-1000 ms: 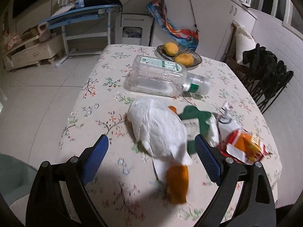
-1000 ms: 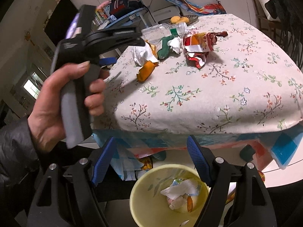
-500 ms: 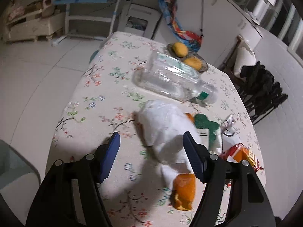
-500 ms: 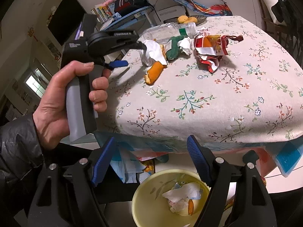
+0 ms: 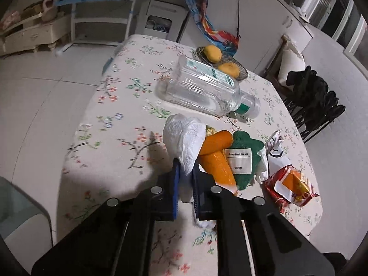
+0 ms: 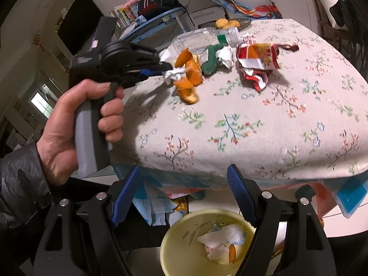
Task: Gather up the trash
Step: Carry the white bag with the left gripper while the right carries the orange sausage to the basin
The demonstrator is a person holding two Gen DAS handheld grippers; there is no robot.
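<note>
Yellow bin [image 6: 174, 248] holds tissue scraps; left tongs [image 5: 184, 184] clench a white tissue [image 5: 184, 138]; right tongs [image 6: 181, 197] released.

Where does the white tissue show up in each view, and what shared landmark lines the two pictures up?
Left wrist: the tissue sits at centre, pinched between the left gripper pads.
Right wrist: tissue is upper left of centre, at the left gripper tip.
Shared landmark: the clear bottle lying just behind the tissue.
</note>
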